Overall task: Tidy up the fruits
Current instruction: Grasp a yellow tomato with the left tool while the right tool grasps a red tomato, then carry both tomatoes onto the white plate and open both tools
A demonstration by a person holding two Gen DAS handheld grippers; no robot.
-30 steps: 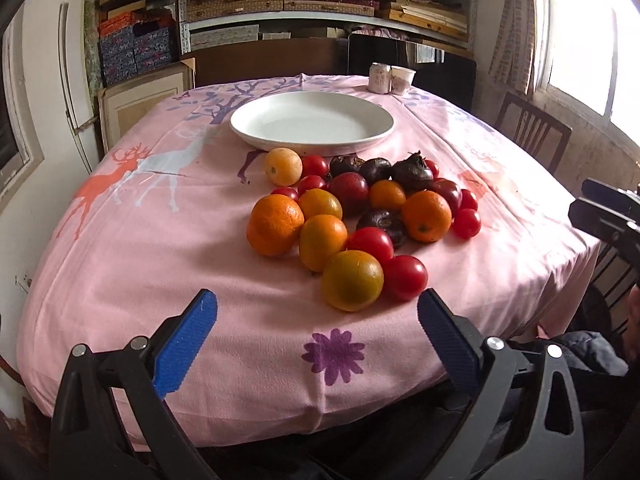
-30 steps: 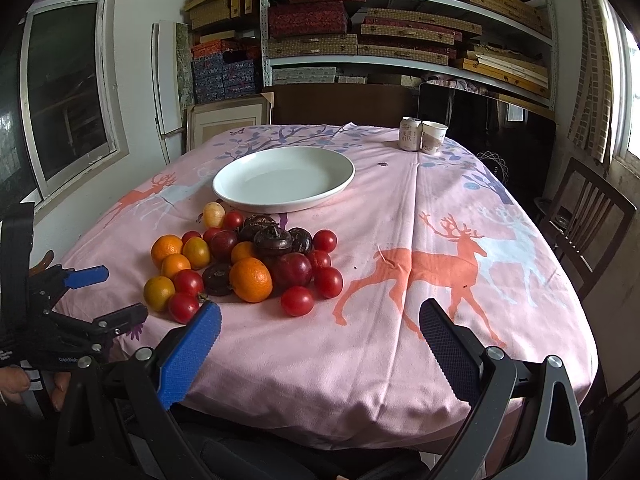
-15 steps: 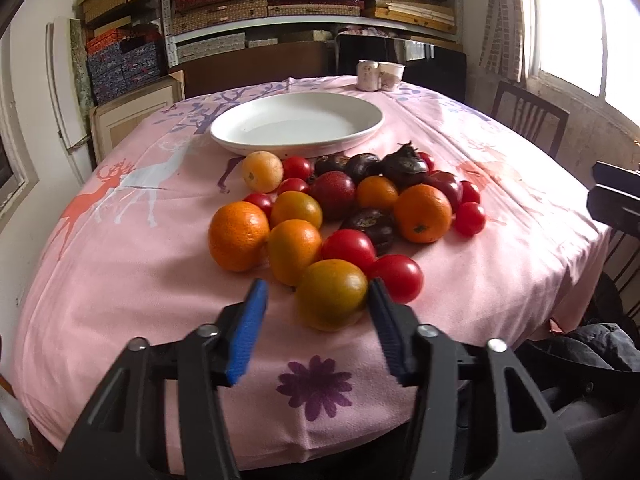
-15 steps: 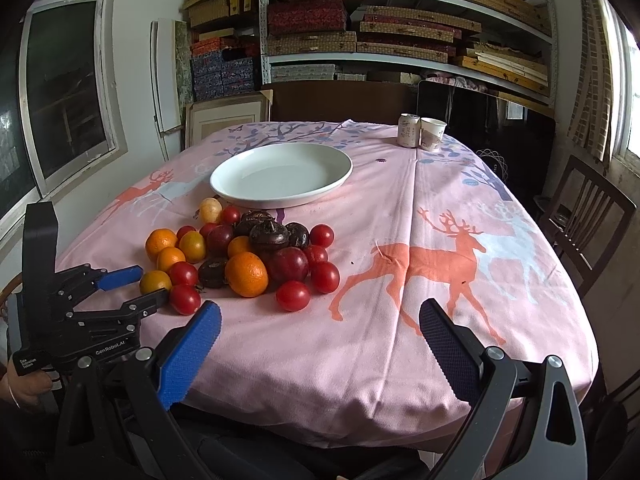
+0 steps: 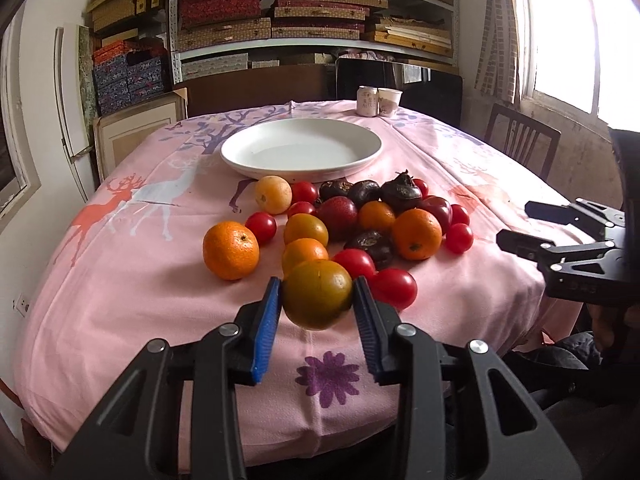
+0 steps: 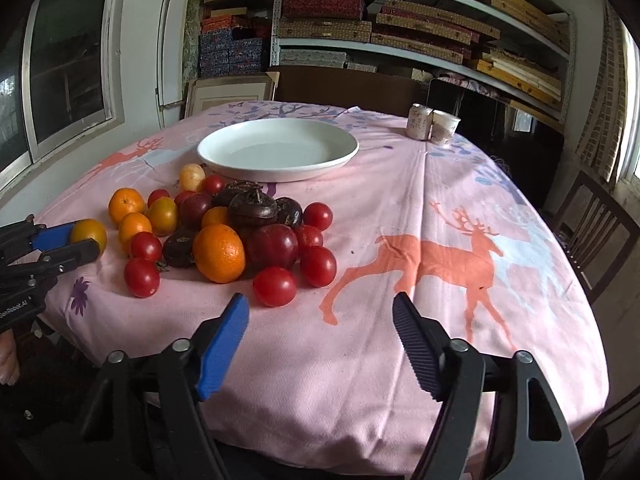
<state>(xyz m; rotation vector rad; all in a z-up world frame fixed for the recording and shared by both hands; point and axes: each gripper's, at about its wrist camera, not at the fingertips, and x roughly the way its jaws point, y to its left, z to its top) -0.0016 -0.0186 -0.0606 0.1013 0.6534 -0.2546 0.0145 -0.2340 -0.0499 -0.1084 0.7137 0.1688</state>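
A pile of oranges point(image 5: 416, 234), red tomatoes point(image 6: 275, 286) and dark fruits point(image 6: 252, 208) lies on the pink tablecloth in front of a white plate point(image 5: 300, 170), which holds nothing. My left gripper point(image 5: 316, 284) is at the pile's near edge. Its jaws are closing, and the blue pads press both sides of a greenish-orange citrus point(image 5: 318, 300). The right wrist view shows that citrus point(image 6: 91, 234) at the far left. My right gripper point(image 6: 320, 300) hovers over bare cloth just right of the nearest tomato, its jaws closing with nothing between them.
A can point(image 6: 418, 121) and a paper cup point(image 6: 444, 128) stand at the table's far side. Wooden chairs point(image 5: 522, 142) stand on the right. Shelves of boxes fill the back wall. The cloth drops off the table edge point(image 5: 320, 420) just below my grippers.
My left gripper's jaws came together around the greenish-orange citrus at the front of the pile. My right gripper sank closer to the table and its jaws narrowed.
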